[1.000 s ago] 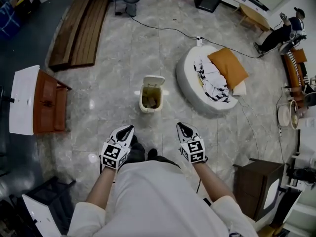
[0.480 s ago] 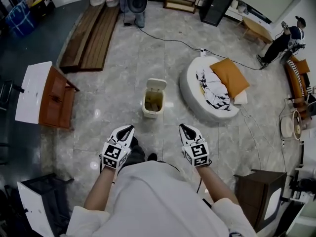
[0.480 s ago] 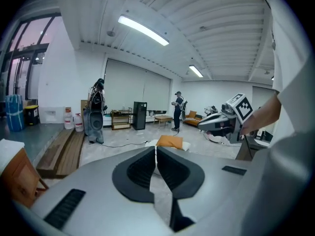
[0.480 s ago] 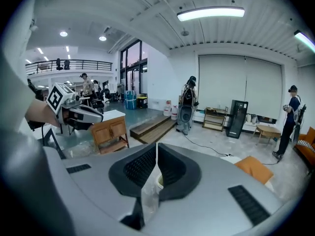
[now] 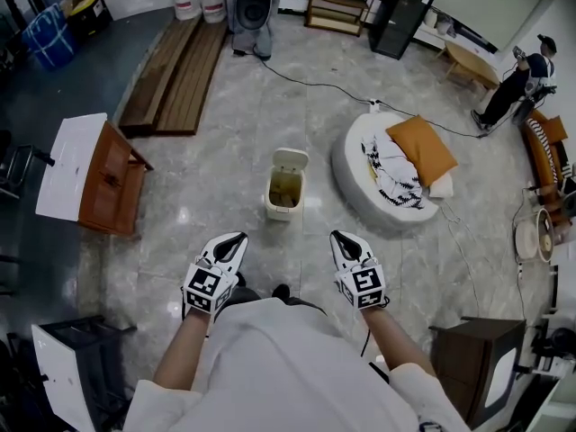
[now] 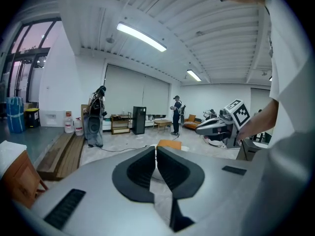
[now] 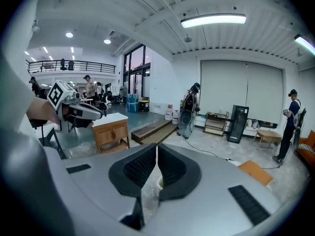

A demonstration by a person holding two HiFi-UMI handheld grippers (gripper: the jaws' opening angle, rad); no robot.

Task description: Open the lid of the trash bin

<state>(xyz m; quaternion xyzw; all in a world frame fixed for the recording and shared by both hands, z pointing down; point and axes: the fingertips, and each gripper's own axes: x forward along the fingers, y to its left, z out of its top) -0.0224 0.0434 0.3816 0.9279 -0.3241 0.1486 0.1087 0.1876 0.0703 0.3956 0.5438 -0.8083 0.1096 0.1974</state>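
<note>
In the head view the bin (image 5: 285, 190) stood at centre frame, well apart from my grippers, its lid (image 5: 292, 159) already tipped up. The left gripper (image 5: 236, 238) and right gripper (image 5: 337, 235) sat low in frame. The left gripper view showed its jaws clenched on nothing. The right gripper view showed the same. I judged the opening done, so the next move called for no grasp.
</note>
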